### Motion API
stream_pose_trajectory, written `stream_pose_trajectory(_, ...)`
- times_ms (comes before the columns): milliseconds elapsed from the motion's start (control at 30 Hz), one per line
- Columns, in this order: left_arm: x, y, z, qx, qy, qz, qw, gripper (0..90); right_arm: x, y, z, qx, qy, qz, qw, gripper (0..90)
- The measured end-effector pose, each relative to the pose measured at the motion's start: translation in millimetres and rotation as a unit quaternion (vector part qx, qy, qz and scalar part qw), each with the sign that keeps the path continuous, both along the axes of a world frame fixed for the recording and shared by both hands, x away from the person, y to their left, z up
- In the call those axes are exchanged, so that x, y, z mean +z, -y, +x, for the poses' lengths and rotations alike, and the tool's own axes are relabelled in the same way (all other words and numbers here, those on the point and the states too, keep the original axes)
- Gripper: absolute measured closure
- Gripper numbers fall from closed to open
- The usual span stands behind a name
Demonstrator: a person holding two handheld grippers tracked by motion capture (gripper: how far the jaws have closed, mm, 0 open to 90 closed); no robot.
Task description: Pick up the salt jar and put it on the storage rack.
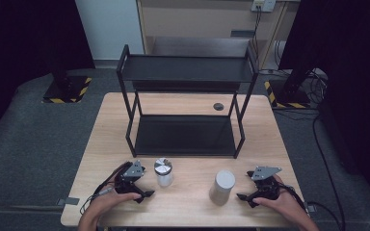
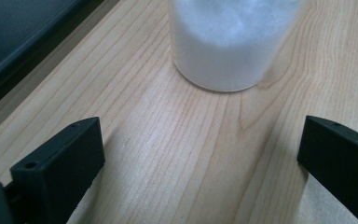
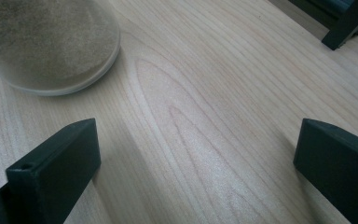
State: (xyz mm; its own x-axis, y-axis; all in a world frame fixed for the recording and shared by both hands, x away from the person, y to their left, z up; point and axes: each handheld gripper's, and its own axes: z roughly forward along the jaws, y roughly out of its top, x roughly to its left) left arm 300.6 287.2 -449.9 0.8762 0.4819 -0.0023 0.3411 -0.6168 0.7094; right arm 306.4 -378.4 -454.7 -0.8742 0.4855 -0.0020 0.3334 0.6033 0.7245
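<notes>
approaching stage: left claw (image 1: 147, 194) spread apart near white-filled jar (image 1: 163, 172), right claw (image 1: 243, 197) spread apart beside sand-filled jar (image 1: 221, 186); next, likely closing in to grasp.

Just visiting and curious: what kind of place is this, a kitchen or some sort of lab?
Most likely a lab or recording setup, not a kitchen. A bare wooden table stands between dark curtains, cables trail over the floor, and hazard-striped stands flank it.
</notes>
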Motion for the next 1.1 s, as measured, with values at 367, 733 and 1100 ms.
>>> stream_pose_trajectory(367,0.2,-1.4,0.0,-0.001,0.000,0.000,1.0000,0.0,0.0,-0.4,-0.5,-0.002,0.000,0.000,1.0000,1.3)
stream_pose_trajectory(733,0.0,-4.0,-1.9,0.001,0.002,-0.003,1.0000,1.8,0.0,-0.8,-0.9,-0.004,0.000,0.000,1.0000,1.3)
stream_pose_trajectory(1100,4.2,-4.5,-4.4,-0.003,0.014,-0.021,0.9997,1.8,0.0,-0.7,-0.9,-0.003,0.000,0.000,1.0000,1.3)
